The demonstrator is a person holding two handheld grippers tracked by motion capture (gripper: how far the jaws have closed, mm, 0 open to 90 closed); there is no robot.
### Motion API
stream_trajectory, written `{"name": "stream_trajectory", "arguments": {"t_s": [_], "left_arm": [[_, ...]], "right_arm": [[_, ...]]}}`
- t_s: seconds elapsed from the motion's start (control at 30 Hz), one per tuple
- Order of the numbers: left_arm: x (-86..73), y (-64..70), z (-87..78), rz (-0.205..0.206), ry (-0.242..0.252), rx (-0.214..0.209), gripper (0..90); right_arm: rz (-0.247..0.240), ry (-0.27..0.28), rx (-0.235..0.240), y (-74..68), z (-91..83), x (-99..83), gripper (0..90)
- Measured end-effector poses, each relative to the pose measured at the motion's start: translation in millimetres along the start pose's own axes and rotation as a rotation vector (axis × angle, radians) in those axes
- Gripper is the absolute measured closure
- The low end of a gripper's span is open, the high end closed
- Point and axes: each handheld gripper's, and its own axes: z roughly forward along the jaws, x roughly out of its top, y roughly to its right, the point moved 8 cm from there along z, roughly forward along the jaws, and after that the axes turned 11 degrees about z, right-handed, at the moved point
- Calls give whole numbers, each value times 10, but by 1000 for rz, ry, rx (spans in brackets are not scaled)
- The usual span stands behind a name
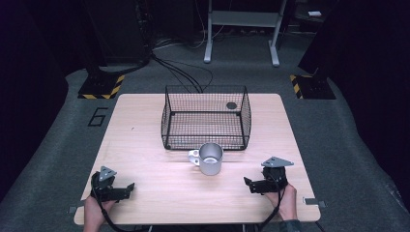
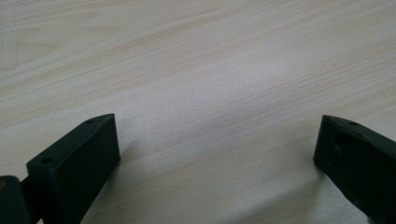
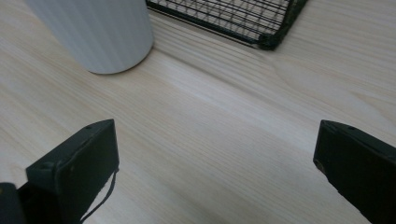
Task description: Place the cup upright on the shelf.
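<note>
One wooden bench (image 1: 145, 145) is carrying everything. Behind the mug, a black wire basket (image 1: 206, 117) is standing just beside it. Upright at bench centre, the metal mug (image 1: 211, 158) is pointing its handle left. Left of the mug, well apart, the left gripper (image 1: 126, 188) is resting, jaws spread on nothing. Right of the mug, the right gripper (image 1: 249, 183) is lying near, jaws likewise apart.
</note>
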Motion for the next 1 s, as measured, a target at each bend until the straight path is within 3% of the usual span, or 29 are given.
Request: {"name": "stream_trajectory", "arguments": {"t_s": [0.17, 0.6, 1.0], "left_arm": [[-1, -1, -1, 1, -1, 0, 3], [-1, -1, -1, 2, -2, 0, 3], [0, 0, 0, 0, 0, 0, 4]], "right_arm": [[-45, -33, 53, -182, 65, 75, 0], [-101, -52, 146, -553, 225, 295, 0], [-191, -88, 170, -819, 440, 543, 0]]}}
